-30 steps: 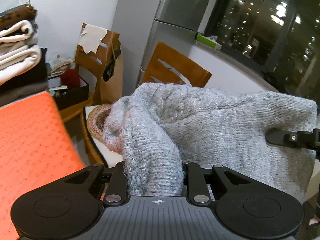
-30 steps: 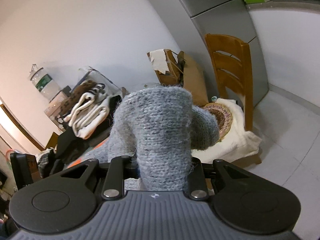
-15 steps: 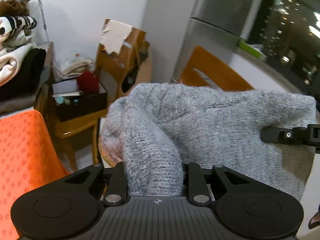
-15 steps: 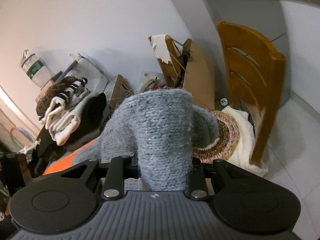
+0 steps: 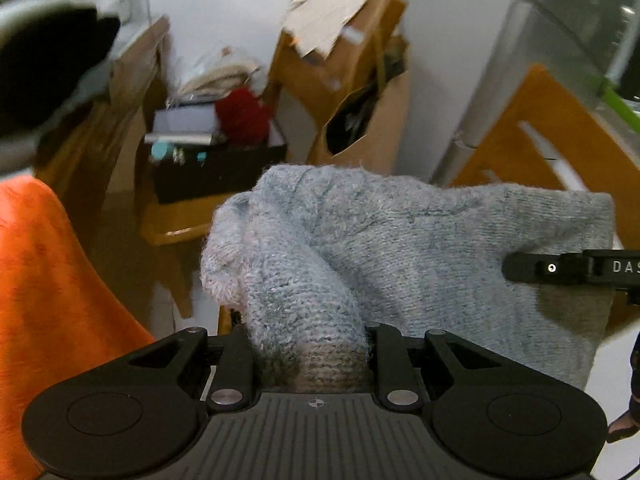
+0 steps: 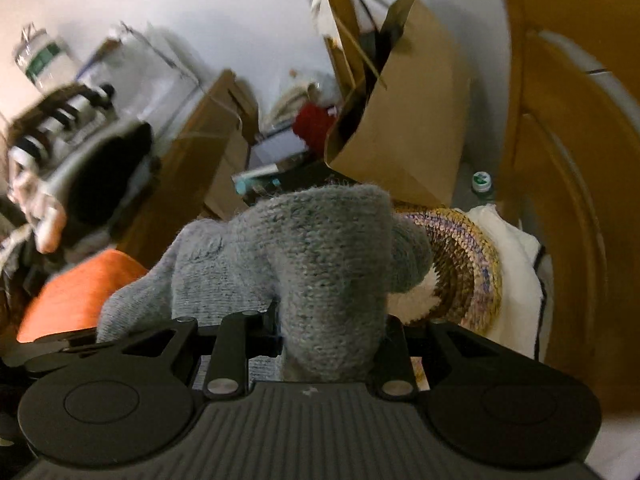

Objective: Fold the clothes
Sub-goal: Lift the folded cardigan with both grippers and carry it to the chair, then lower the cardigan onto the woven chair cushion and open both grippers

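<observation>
A grey knitted sweater (image 5: 420, 248) hangs in the air, stretched between both grippers. My left gripper (image 5: 308, 344) is shut on a bunched fold of it; the knit hides the fingertips. My right gripper (image 6: 328, 320) is shut on another fold of the same sweater (image 6: 320, 256). The right gripper's black finger (image 5: 560, 268) shows in the left wrist view, clamped on the sweater's right edge. An orange cloth surface (image 5: 48, 280) lies below at the left, also in the right wrist view (image 6: 80, 288).
A wooden chair (image 6: 568, 200) with a woven round cushion (image 6: 464, 268) stands at the right. A brown paper bag (image 6: 400, 128), a black box of oddments (image 5: 216, 160) on a wooden stool, and a pile of folded clothes (image 6: 80, 152) stand behind.
Both grippers have moved forward and down with the sweater still held; the chair, bag and box look closer, and the window has left the view.
</observation>
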Available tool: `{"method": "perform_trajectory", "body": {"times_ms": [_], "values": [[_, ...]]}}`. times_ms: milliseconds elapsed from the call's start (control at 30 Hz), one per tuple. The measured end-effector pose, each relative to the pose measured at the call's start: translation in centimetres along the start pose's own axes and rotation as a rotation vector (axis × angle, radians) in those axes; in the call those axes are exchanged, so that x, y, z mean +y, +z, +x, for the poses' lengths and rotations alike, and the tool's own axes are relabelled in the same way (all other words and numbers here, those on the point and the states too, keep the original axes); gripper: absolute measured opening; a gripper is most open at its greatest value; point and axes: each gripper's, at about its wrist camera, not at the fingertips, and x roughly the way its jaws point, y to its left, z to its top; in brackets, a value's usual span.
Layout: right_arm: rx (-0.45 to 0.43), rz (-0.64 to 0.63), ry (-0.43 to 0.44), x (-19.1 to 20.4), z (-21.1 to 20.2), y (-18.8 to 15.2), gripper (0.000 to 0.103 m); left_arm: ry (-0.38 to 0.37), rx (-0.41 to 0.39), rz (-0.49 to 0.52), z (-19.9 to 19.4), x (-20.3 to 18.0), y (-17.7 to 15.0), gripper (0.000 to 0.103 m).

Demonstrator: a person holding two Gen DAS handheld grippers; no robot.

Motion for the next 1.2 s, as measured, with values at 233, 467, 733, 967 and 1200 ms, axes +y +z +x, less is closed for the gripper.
{"method": "perform_trajectory", "body": {"times_ms": [233, 467, 733, 967, 1200], "values": [[0.081, -0.011, -0.036, -5.8, 11.8, 3.2, 0.03, 0.071, 0.08, -0.042, 10.8, 0.3, 1.0, 0.024], [0.139, -0.026, -0.18, -9.5, 19.5, 4.8, 0.039, 0.086, 0.161, -0.034, 18.9, 1.2, 2.7, 0.025], [0.171, -0.046, -0.362, -10.8, 22.5, 5.7, 0.065, 0.122, 0.226, -0.065, 20.5, 2.6, 4.7, 0.035], [0.076, -0.142, -0.42, -8.9, 20.1, 6.8, 0.08, 0.174, 0.187, -0.099, 17.8, 3.2, 5.3, 0.046], [0.114, -0.091, -0.407, -10.7, 21.0, 6.6, 0.083, 0.184, 0.112, -0.139, 16.0, 4.7, 6.1, 0.067]]}}
